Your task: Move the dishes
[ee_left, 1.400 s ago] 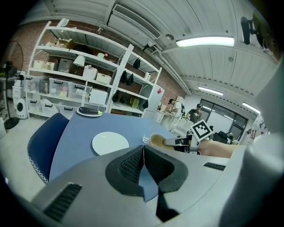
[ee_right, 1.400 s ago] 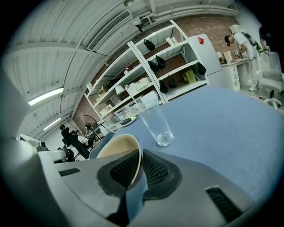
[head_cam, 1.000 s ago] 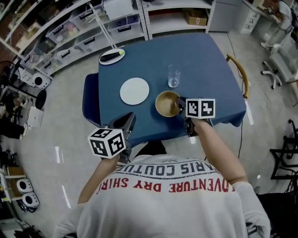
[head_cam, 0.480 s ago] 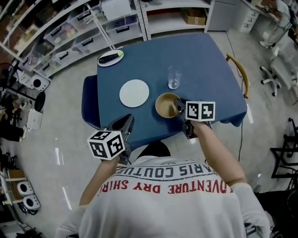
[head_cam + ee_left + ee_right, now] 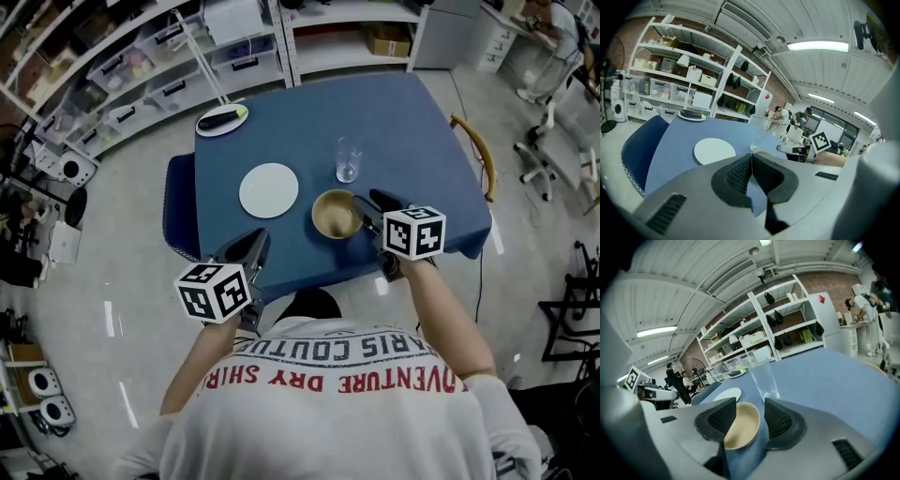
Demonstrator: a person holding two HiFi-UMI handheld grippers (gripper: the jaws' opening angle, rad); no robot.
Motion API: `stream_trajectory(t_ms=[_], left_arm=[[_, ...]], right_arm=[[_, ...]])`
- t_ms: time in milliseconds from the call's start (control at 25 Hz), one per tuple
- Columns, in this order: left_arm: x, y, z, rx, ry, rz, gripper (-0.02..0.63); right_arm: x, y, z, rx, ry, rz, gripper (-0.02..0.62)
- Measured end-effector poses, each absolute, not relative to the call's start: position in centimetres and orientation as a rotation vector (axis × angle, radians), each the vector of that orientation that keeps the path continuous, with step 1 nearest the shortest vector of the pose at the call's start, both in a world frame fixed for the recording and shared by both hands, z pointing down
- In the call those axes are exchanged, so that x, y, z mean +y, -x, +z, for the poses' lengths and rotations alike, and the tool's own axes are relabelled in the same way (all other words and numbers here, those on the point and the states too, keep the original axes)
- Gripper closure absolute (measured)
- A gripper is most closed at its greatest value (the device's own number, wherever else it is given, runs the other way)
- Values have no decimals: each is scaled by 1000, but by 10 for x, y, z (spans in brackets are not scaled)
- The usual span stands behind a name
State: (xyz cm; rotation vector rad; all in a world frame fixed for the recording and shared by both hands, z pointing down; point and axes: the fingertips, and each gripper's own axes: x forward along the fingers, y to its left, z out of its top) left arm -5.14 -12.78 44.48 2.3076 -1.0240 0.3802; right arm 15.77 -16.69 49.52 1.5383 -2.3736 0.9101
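1. Location: the bowl (image 5: 335, 214) stands upright on the table (image 5: 412, 122), just below the centre of the head view and close to the table's near edge. The glass (image 5: 349, 157) is near it, directly above in the frame. The plate (image 5: 269, 190) lies to the bowl's left, apart from it.
2. Handling, bowl: it looks rigid and fairly light, though the material cannot be told. The wall is smooth and curved, so it is judged liable to slip. The best hold is across the near rim, one pad inside and one outside.
3. Handling, other dishes: the plate is flat and thin with a low edge, and is judged awkward to pinch off the cloth. The glass is fragile, easily tipped, and at risk from any sweep past the bowl.
4. Right gripper (image 5: 373, 208): its jaws have just been opening and now stand moderately apart. In the right gripper view the bowl's rim shows in the gap, but neither pad presses on it. The gripper sits at the bowl's right side, angled down and toward the upper left.
5. Left gripper (image 5: 255, 246): the jaws are closed together with nothing between them. It is held over the near table edge, lower left of centre, and points up-frame toward the plate.
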Motion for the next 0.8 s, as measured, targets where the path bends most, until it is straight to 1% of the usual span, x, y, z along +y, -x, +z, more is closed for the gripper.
stream_trajectory(t_ms=[240,400,680,800], left_arm=[[-127,49,431,-1007,-2337,337,578],[-121,37,416,-967,-2376,309,577],[-117,19,389,-916,-2432,260,578],[-113,11,378,-887,-2463,247,578]], right_arm=[[-151,-152,429,-2519,-1492,574,424],[-134,-142,397,-2643,-1451,544,439],[-108,-127,371,-2724,-1338,425,526],[-98,-125,370,-2750,-1296,380,546]])
